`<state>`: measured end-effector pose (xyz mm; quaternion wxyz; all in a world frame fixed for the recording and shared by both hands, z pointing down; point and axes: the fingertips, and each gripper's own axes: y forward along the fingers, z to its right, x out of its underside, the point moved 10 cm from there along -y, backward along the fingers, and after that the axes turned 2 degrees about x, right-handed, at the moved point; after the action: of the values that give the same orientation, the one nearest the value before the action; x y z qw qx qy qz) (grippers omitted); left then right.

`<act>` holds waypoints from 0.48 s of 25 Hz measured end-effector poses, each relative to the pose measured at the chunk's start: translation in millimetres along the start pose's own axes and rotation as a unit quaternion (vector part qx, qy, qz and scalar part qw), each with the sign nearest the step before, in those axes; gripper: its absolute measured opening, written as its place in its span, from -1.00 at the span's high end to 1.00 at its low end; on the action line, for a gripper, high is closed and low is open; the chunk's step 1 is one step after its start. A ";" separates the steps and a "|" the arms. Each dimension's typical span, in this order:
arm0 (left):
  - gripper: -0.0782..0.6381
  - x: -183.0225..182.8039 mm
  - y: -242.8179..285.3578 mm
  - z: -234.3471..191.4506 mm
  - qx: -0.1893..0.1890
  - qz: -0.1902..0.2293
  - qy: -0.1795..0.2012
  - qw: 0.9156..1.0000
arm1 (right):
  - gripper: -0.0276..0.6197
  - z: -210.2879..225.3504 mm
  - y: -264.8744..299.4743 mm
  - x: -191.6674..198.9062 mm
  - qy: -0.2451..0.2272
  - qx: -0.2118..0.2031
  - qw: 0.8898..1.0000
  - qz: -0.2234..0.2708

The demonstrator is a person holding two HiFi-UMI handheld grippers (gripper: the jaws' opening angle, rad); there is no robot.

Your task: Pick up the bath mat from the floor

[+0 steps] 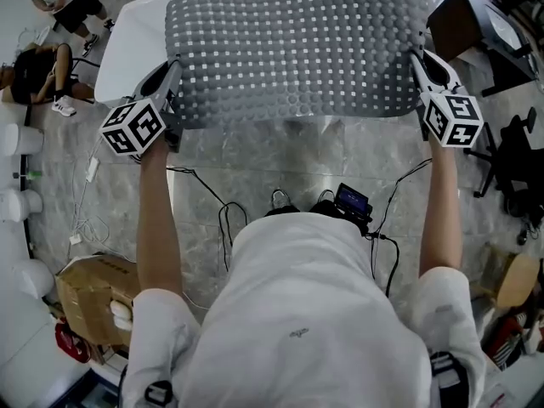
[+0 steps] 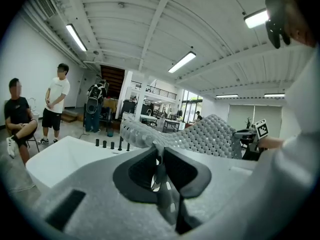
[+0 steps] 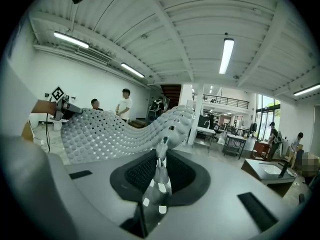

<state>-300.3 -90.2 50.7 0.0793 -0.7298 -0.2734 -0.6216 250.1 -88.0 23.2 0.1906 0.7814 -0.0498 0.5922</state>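
Bath mat (image 1: 297,49) hangs spread at twelve o'clock, its nine o'clock edge pinched in the left gripper (image 1: 172,76) and its three o'clock edge in the right gripper (image 1: 419,63).

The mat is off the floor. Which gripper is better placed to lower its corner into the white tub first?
Likely left: both clamp near corners of the bath mat, but the left gripper hangs by the white tub, the right gripper by a dark table.
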 end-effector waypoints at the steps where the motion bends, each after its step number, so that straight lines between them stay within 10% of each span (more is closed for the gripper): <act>1: 0.63 -5.5 -1.3 -0.6 0.002 0.005 0.002 1.000 | 0.73 2.5 -1.9 -5.5 -0.001 0.005 1.000 0.008; 12: 0.63 -52.9 -23.7 -7.3 -0.033 0.067 0.066 0.995 | 0.73 24.4 -30.4 -47.1 0.004 0.032 0.994 0.104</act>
<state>-322.6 -89.5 -3.3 0.1144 -0.7063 -0.1975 -0.6701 267.6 -75.6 -34.0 0.1033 0.7753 -0.1106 0.6132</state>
